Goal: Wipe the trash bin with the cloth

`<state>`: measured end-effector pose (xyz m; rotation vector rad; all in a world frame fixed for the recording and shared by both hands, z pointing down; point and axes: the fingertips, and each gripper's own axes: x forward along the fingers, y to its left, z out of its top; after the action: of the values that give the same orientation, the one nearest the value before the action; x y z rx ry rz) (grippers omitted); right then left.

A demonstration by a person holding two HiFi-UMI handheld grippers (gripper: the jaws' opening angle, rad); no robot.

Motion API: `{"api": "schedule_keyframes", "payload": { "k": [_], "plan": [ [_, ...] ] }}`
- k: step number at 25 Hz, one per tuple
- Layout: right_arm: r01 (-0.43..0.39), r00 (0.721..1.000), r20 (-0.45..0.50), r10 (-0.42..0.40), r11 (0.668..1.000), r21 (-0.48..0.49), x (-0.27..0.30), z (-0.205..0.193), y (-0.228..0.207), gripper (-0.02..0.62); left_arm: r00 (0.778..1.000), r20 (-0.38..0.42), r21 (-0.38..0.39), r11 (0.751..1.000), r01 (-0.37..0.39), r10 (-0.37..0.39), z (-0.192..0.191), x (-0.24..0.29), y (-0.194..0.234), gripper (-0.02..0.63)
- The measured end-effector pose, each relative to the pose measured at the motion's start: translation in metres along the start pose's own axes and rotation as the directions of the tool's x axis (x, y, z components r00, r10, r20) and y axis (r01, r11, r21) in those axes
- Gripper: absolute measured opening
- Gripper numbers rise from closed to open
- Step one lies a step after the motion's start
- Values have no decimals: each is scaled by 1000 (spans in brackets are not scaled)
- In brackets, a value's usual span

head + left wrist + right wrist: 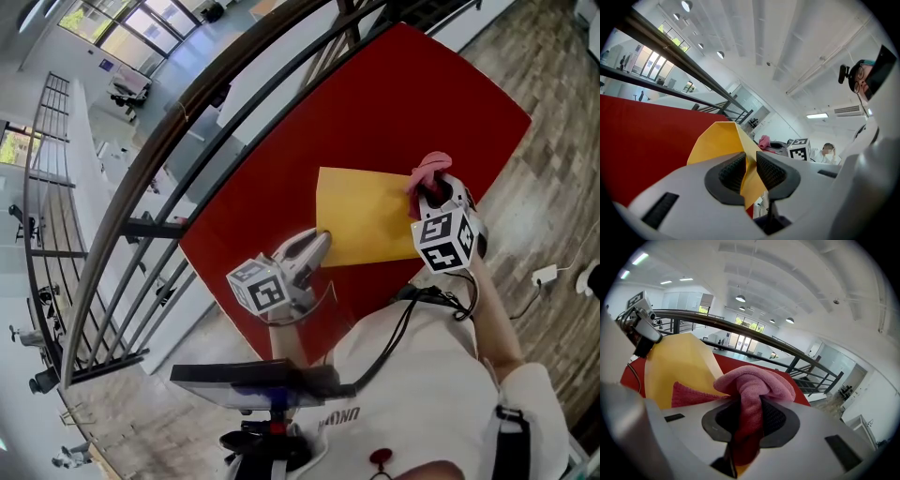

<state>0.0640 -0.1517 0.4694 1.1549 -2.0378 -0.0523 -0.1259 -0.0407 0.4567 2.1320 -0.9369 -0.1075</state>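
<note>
Closest to the head view is the person's white shirt (412, 347) with a black cable running across it, and just beyond it the two tools are at work over the red tabletop (412, 84). The left gripper (750, 168) has its jaws drawn narrow, and the ribbed pads pinch a thin edge of the yellow trash bin (361, 216) at its near-left corner, steadying it. The right gripper (749, 420) is clamped on a bunched pink cloth (754, 380). A fold of it bulges out above the jaws, and a flat flap lies against the bin's yellow face near its right corner. The bin shows a broad flat face and sits close to the tabletop's near edge, roughly midway along it, right in front of the person. With the bin held and the cloth on it, I'd say the wiping itself is under way. The cloth is only at one corner, and the yellow shows no streaks, damp or dirt that would tell how much has been covered, so most of that face and the other sides may be left to do. The tabletop is bare apart from the bin. Along its far side runs a dark metal railing (169, 141), which seems to border a drop to a lower level of a bright white hall with tall windows (122, 28) and ceiling lights. The floor is wood plank (553, 187), with a white plug and lead (546, 275) lying on it to the person's right.
</note>
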Motion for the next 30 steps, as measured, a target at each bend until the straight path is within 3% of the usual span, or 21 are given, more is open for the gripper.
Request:
{"api": "schedule_keyframes", "payload": {
  "k": [18,22,26,30],
  "plan": [
    [100,992,-82,-95,993,64,-13,-55,-41,91,998,-18,-26,998,53,-54,-1,-4,-5,71],
    [101,992,-75,-96,993,62,-11,-54,-41,91,994,34,-100,989,110,-107,20,-7,1,79],
    [105,992,-77,-100,992,65,-12,-57,-40,91,993,-53,-87,991,100,-105,27,9,13,139],
    [105,992,-74,-100,992,63,-12,-55,-38,91,986,-98,-82,989,126,-134,34,29,13,139]
  ]
}}
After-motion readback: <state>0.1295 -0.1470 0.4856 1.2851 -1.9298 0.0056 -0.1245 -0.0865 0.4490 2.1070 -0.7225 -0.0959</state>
